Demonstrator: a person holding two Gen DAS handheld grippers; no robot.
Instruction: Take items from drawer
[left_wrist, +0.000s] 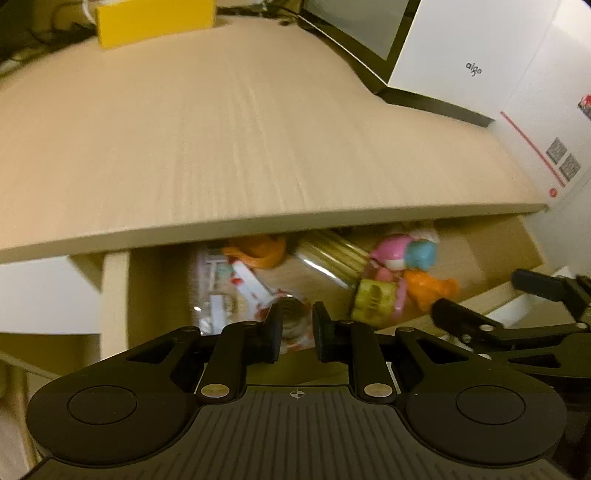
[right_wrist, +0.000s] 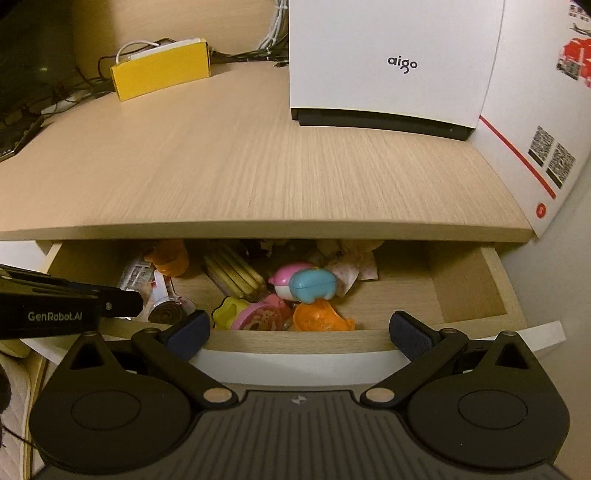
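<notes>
The drawer (right_wrist: 476, 291) stands pulled out below the wooden desktop (right_wrist: 258, 166). Inside lie a pink-and-blue toy (right_wrist: 306, 284), an orange toy (right_wrist: 321, 315), a yellow-green mould (right_wrist: 229, 312), a ribbed golden pack (right_wrist: 234, 275), an orange cup (right_wrist: 168, 258) and a wrapped snack with a dark swirl top (right_wrist: 168, 314). My left gripper (left_wrist: 298, 325) hovers over the drawer's front left, jaws a narrow gap apart. The swirl-topped snack (left_wrist: 293, 323) shows through that gap, and no pad visibly presses it. My right gripper (right_wrist: 301, 330) is wide open above the drawer's front edge, holding nothing.
A white "aigo" box (right_wrist: 391, 62) stands on the desktop at the back right. Beside it is a white carton with a red stripe (right_wrist: 532, 155). A yellow box (right_wrist: 162, 72) and cables sit at the back left. Crumpled wrappers (right_wrist: 351, 269) lie deep in the drawer.
</notes>
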